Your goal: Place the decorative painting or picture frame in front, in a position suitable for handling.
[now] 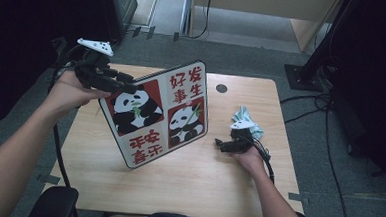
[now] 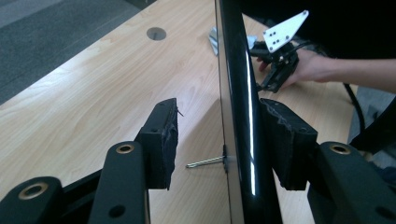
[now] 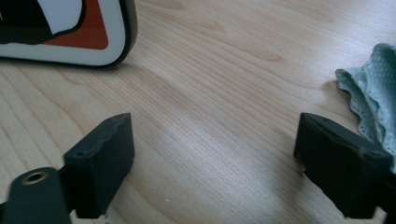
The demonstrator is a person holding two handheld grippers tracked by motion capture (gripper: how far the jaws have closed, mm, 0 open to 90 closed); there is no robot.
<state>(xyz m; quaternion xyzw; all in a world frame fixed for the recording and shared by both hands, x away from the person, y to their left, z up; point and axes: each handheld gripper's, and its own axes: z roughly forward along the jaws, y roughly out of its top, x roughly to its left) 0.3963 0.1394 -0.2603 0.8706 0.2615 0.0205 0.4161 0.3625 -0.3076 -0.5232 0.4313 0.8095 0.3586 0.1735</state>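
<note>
Cloth (image 3: 373,88) cut by right edge

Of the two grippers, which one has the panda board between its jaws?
The left gripper, raised at the board's upper left corner: the panda board stands edge-on between its jaws. The right gripper rests low beside the green cloth, jaws open on nothing.

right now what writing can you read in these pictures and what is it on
"好事发生": four red characters on the white top-right square of the black-edged panda picture board, two columns, high view.
"平安喜乐": four white characters on the red bottom-left square of the same board, upside down from this camera; read with some doubt, since they are small.
No text on the light wooden table, the pale green cloth or either tool.
</note>
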